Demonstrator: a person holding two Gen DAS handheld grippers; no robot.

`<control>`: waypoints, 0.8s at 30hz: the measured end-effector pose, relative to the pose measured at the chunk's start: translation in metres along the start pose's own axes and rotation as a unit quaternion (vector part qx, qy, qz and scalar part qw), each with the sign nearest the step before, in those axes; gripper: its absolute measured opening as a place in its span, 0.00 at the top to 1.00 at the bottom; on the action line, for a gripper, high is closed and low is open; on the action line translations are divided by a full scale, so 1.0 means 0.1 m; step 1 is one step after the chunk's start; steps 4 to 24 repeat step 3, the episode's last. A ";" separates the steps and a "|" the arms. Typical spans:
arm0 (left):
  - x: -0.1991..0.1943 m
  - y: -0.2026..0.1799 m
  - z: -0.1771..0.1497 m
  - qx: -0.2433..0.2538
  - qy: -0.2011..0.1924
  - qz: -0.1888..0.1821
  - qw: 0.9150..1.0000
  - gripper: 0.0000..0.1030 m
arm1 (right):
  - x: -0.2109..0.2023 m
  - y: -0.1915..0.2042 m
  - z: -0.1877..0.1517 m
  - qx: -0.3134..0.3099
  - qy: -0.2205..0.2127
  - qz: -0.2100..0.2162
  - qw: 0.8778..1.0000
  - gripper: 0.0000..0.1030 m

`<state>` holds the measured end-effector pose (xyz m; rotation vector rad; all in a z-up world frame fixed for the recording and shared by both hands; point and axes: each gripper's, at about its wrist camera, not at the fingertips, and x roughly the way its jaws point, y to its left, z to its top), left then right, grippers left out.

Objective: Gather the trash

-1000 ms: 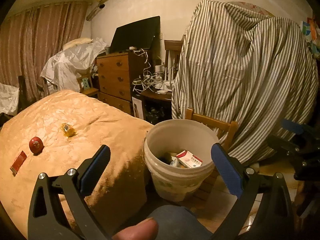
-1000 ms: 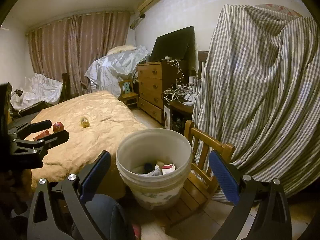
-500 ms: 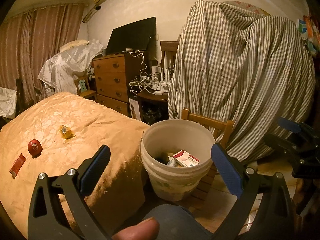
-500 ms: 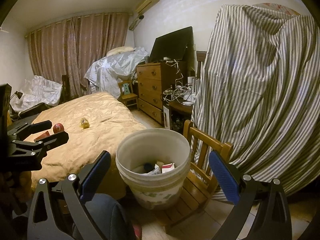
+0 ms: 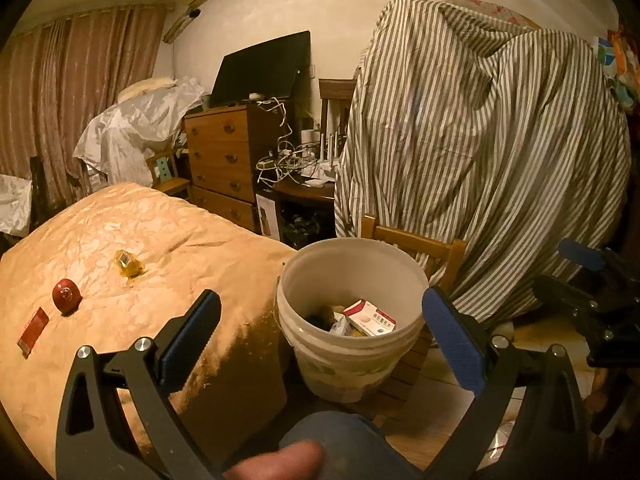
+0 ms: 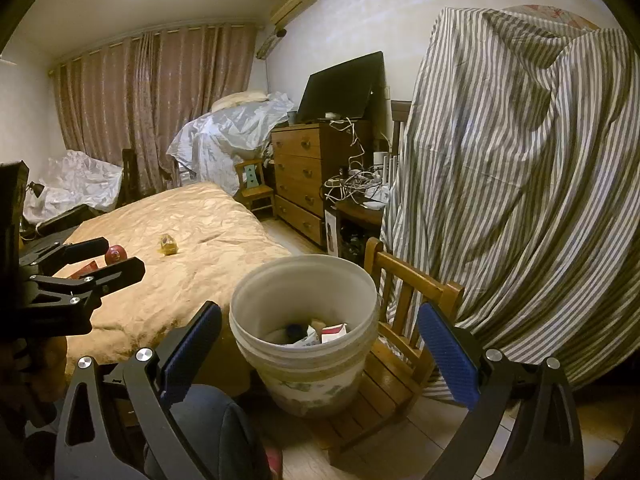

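A white bucket stands on a low wooden chair beside the bed, with a red-and-white carton and other scraps inside. On the tan bedspread lie a yellow wrapper, a red round thing and a flat red packet. My left gripper is open and empty, aimed at the bucket. My right gripper is also open and empty above the bucket. The left gripper shows at the left of the right wrist view.
A striped sheet drapes tall things behind the chair. A wooden dresser with a dark screen and a cable-strewn side table stand along the wall. A person's knee is at the bottom. Curtains close the far left.
The left wrist view has drifted slightly right and back, so the bucket sits more to the left. The right wrist view is nearly the same. Both grippers stay open.
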<state>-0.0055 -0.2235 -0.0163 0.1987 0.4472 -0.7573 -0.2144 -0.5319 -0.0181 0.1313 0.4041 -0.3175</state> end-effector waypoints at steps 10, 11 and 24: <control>0.02 0.01 -0.02 0.002 0.006 0.004 1.000 0.06 | 0.00 0.00 0.00 0.000 0.001 0.001 1.000 0.05; 0.02 0.01 -0.02 0.002 0.006 0.004 1.000 0.06 | 0.00 0.00 0.00 0.000 0.001 0.001 1.000 0.05; 0.02 0.01 -0.02 0.002 0.006 0.004 1.000 0.06 | 0.00 0.00 0.00 0.000 0.001 0.001 1.000 0.05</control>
